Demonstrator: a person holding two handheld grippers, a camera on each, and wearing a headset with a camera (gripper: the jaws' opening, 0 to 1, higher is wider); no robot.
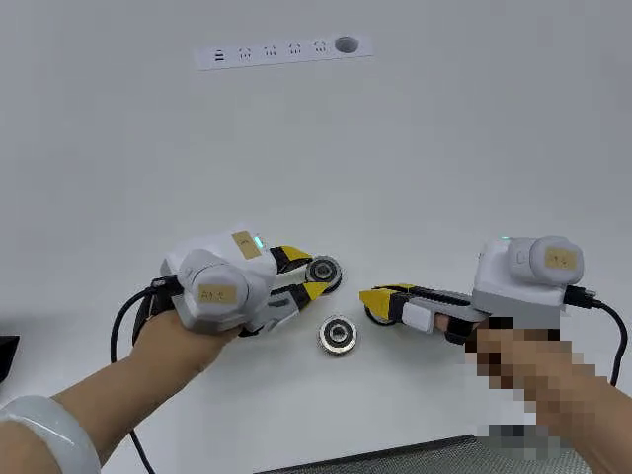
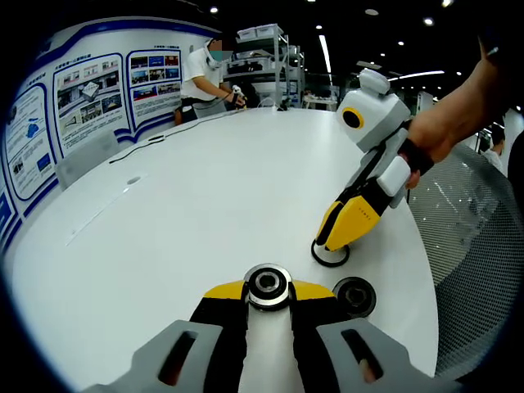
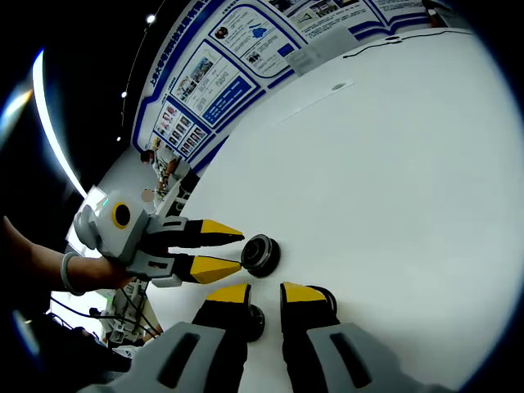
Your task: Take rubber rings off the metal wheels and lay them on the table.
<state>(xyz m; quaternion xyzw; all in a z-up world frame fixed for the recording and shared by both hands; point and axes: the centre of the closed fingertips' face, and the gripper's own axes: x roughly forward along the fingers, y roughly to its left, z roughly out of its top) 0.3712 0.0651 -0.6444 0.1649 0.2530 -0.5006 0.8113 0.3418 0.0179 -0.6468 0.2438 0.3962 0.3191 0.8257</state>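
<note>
Your left gripper (image 1: pixel 318 273): white-grey shell, tan label, yellow-and-black jaws. Your right gripper (image 1: pixel 373 299): the same. Metal wheel (image 1: pixel 324 271): silver, black-rimmed. Second wheel (image 1: pixel 338 335): silver, black. Rubber ring (image 2: pixel 331 264): black. Table (image 1: pixel 444 148), power strip (image 1: pixel 283 50): white

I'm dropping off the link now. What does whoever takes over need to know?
Left gripper: shut on a wheel.
Right gripper: fingers at a ring lying on the table; grip unclear.
Second wheel: loose on the table between the grippers.
Done: one ring is down.
Left: check both wheels for rings; I cannot tell from these views.
</note>
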